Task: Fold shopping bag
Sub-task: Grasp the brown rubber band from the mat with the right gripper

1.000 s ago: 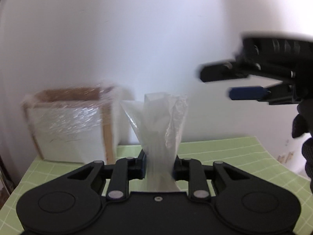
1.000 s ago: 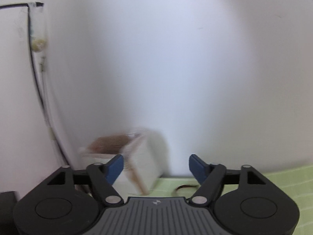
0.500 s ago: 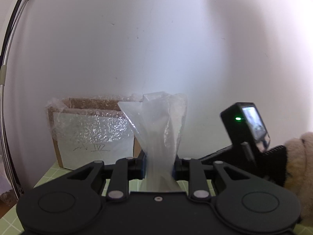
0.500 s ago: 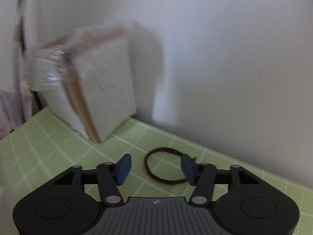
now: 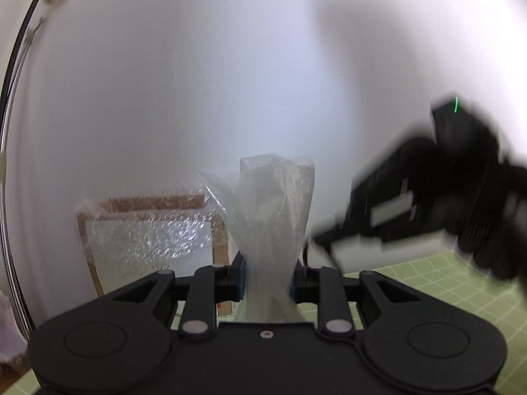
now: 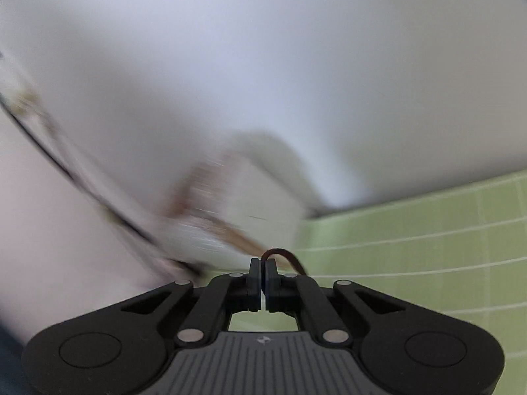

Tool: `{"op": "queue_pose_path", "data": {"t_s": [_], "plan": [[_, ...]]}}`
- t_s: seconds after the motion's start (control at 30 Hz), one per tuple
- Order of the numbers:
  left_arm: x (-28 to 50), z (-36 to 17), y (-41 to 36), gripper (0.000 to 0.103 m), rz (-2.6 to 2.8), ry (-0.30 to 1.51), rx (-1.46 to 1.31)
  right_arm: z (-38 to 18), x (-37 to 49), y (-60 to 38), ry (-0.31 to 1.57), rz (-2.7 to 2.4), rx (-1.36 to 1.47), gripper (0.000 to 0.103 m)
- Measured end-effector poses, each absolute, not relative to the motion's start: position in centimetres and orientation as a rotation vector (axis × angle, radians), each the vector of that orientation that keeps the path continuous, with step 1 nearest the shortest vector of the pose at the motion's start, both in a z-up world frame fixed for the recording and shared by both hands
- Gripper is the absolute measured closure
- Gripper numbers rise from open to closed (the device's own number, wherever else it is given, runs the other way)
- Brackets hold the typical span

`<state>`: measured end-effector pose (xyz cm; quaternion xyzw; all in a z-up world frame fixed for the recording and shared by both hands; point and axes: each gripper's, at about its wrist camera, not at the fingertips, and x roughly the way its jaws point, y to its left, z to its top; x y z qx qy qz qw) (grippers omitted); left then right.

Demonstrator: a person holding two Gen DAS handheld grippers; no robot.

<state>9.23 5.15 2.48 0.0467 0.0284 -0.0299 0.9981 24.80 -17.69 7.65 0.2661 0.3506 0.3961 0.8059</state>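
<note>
Plastic bag [image 5: 270,230], already bunched narrow, sits clamped in the left tongs [image 5: 268,279]; right tongs [image 6: 262,284], at 3 o'clock, pinch a band [image 6: 290,260], so binding looks left.

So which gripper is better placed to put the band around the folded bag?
Right. The right gripper is shut on the brown rubber band, while the left gripper clamps the folded plastic bag upright, so it should only hold.
</note>
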Motion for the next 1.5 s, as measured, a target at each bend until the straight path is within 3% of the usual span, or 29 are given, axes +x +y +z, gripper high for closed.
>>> {"op": "queue_pose_path", "data": {"t_s": [0.17, 0.37, 0.67, 1.0, 1.03, 1.07, 1.13, 1.2, 1.5], "plan": [[7.7, 2.1, 3.2, 0.079, -0.1, 0.015, 0.184, 13.0, 22.3, -17.3, 0.726, 0.996, 0.48, 0.1], [6.6, 1.3, 1.5, 0.079, -0.123, -0.029, 0.312, 15.7, 21.1, -14.2, 0.734, 1.082, 0.332, 0.1], [5.8, 0.6, -0.4, 0.079, -0.1, -0.042, 0.43, 17.5, 15.9, -13.0, 0.701, 1.071, -0.099, 0.1], [5.1, 0.3, -1.1, 0.078, -0.099, -0.037, 0.441, 17.2, 14.2, -11.5, 0.719, 1.019, -0.294, 0.096], [5.0, 0.2, -1.1, 0.078, -0.095, -0.036, 0.438, 17.2, 14.1, -11.5, 0.72, 1.013, -0.29, 0.095], [5.0, 0.2, -1.0, 0.078, -0.092, -0.033, 0.433, 17.3, 14.0, -11.5, 0.714, 1.008, -0.287, 0.083], [5.0, 0.3, -0.9, 0.078, -0.088, -0.029, 0.423, 17.4, 14.0, -11.7, 0.709, 1.013, -0.267, 0.073], [4.9, 0.3, -0.9, 0.078, -0.083, -0.028, 0.419, 17.5, 13.9, -12.0, 0.705, 1.022, -0.234, 0.068], [4.6, 0.2, -0.8, 0.078, -0.063, -0.02, 0.405, 17.9, 14.3, -14.1, 0.621, 0.838, -0.079, 0.064]]}}
